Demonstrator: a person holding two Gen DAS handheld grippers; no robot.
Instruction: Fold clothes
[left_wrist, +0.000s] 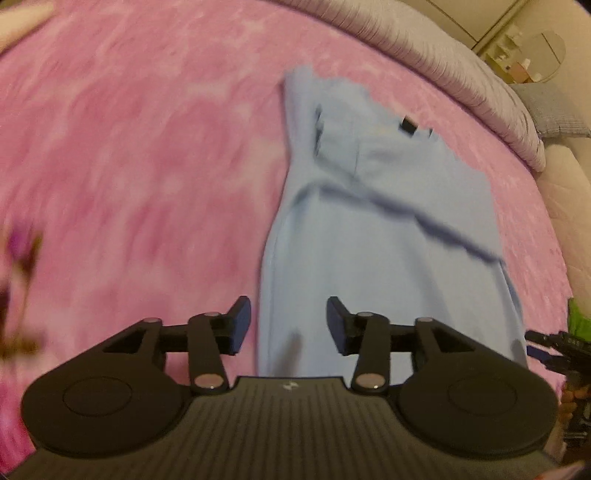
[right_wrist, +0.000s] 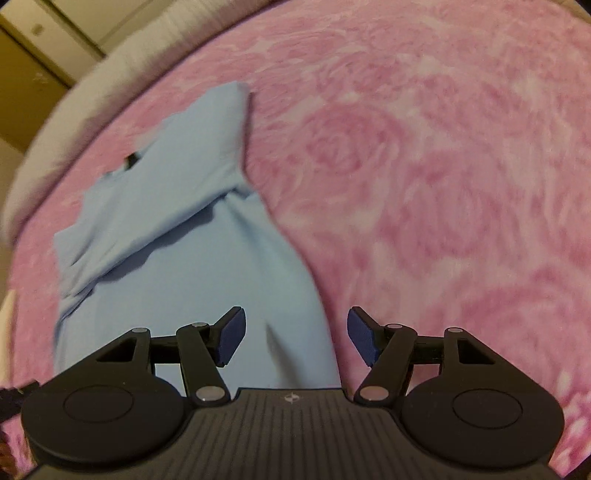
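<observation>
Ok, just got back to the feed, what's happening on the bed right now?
A person is partway through folding a light blue garment that lies on the pink blanket. Its sides look already folded in, with a flap lying across the middle, so it forms a long narrow strip. The left gripper and right gripper both hover open over the near end of the garment, holding nothing. The left view is motion-blurred.
</observation>
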